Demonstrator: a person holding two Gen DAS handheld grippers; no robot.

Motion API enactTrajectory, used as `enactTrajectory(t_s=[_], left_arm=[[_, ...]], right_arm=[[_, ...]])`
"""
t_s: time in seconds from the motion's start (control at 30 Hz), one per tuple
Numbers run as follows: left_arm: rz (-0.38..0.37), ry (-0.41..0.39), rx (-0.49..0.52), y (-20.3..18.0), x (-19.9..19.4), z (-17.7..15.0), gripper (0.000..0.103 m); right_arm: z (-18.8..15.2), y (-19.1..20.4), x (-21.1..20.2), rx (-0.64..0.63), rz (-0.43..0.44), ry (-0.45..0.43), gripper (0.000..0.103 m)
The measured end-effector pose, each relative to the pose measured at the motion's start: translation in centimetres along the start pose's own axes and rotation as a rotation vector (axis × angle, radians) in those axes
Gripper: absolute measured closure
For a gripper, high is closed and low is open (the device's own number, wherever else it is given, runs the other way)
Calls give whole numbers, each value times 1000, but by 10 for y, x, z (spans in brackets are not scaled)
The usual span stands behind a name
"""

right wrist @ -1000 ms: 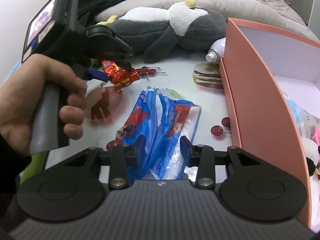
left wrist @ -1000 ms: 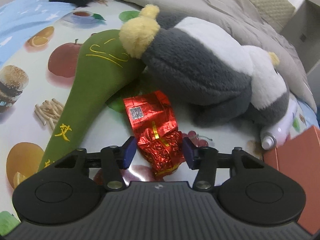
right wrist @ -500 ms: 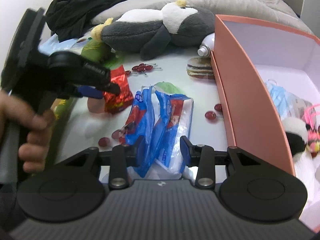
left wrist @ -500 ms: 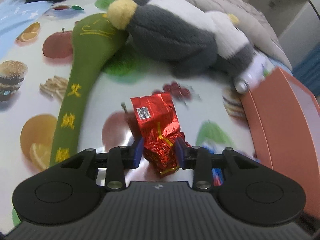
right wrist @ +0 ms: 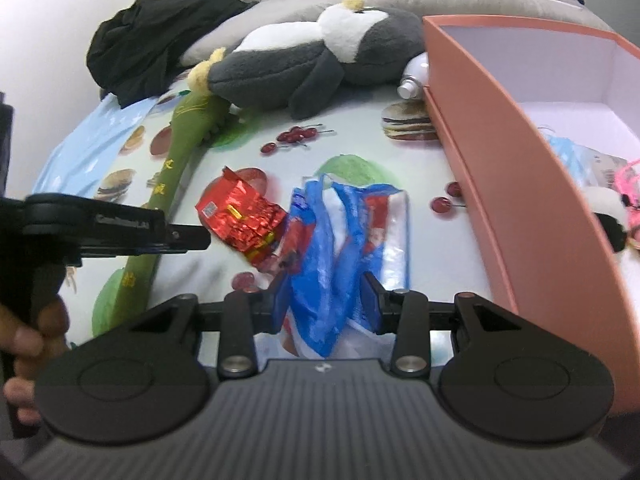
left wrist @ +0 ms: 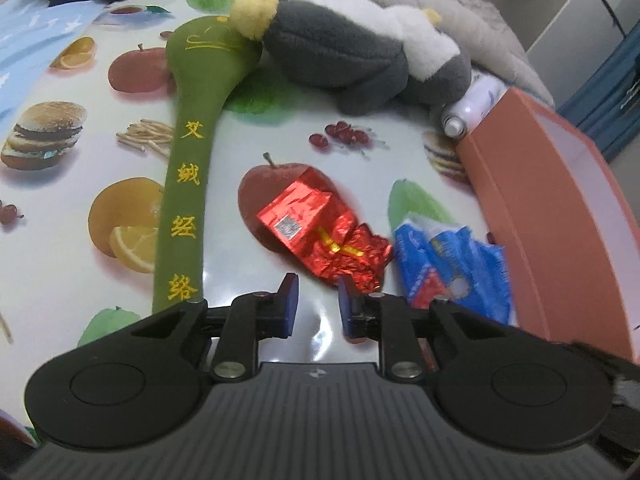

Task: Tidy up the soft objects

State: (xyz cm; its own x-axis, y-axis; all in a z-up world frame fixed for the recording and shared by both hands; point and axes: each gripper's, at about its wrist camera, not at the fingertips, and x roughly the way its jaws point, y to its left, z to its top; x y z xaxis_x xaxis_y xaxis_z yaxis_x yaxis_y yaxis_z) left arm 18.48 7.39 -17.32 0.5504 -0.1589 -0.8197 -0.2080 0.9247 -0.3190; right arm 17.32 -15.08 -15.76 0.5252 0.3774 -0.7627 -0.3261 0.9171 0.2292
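Bedside pink box [right wrist: 500, 184], perhaps plush-filled.

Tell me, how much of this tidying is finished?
A few soft things already lie inside the pink cardboard box. The right claw straddles the blue plastic bag; the left claw is open and empty. The red foil packet, grey plush penguin and green plush stick still wait outside.

The pink box [right wrist: 500, 184] runs off the right edge, its far contents unclear. The blue plastic bag [right wrist: 344, 248] is partly hidden behind the right gripper's fingers [right wrist: 370, 304], and its print is smeared. The bottle [left wrist: 466, 110] is half hidden behind the box.
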Motion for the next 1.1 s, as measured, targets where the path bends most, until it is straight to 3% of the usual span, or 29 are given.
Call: enactTrajectory(t_s=[0.03, 0.07, 0.1, 0.2, 0.23, 0.47, 0.67, 0.8, 1.1], left_arm=[[-10, -2, -21, 0, -1, 1, 70], [-15, 0, -50, 1, -1, 1, 52], [-19, -1, -85, 1, 1, 1, 41], [-43, -3, -160, 0, 5, 2, 40], [-44, 3, -188, -1, 7, 3, 39], [-68, 22, -388, -6, 23, 12, 33], [-34, 40, -403, -7, 29, 19, 33], [-21, 50, -394, -5, 29, 21, 33], [4, 32, -374, -1, 21, 22, 33]], right_arm=[[0, 0, 3, 0, -2, -2, 62], [0, 0, 7, 2, -6, -2, 62], [-1, 0, 10, 2, -4, 0, 62], [-1, 2, 14, -19, 3, 8, 67], [-1, 3, 14, -26, 3, 8, 78], [4, 3, 6, -67, -16, -8, 91], [17, 7, 15, -229, -27, 29, 91], [24, 9, 15, -294, 42, 69, 91], [12, 15, 8, -288, 152, 134, 91]])
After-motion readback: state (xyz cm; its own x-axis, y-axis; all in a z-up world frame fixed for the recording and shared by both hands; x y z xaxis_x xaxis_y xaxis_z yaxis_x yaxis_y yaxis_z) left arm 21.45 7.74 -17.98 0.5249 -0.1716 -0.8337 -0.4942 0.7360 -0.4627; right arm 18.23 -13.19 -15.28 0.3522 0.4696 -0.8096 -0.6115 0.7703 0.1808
